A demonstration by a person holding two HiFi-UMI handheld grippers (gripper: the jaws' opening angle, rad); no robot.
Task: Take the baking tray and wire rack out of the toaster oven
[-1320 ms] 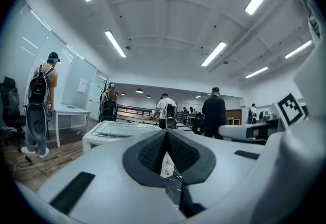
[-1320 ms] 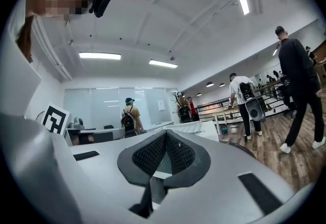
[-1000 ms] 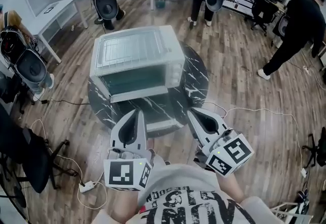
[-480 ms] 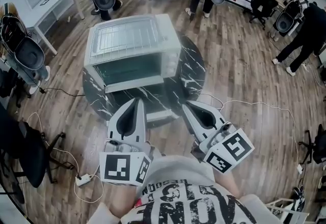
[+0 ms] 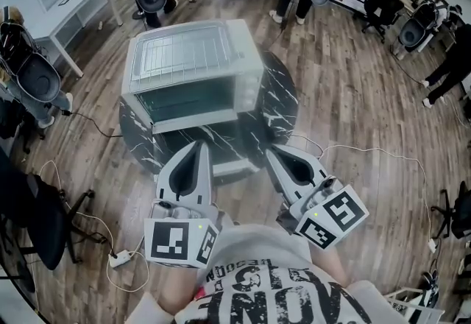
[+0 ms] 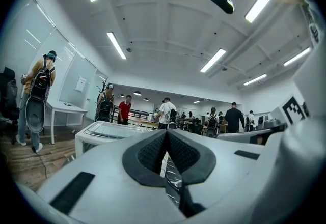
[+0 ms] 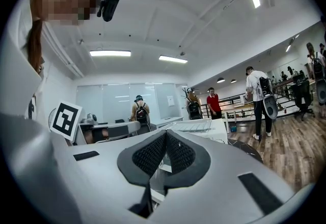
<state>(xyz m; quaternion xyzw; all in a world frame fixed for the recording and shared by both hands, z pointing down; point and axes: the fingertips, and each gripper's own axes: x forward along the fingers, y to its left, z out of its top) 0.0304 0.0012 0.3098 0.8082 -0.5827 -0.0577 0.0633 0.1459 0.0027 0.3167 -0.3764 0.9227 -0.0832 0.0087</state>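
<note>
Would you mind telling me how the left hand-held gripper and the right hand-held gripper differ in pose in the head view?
The left hand-held gripper points almost straight up the picture at the oven front; the right hand-held gripper slants inward toward it. The left one's marker cube sits nearly square in the picture; the right one's marker cube is turned cornerwise. Both are shut, empty and short of the oven.
</note>
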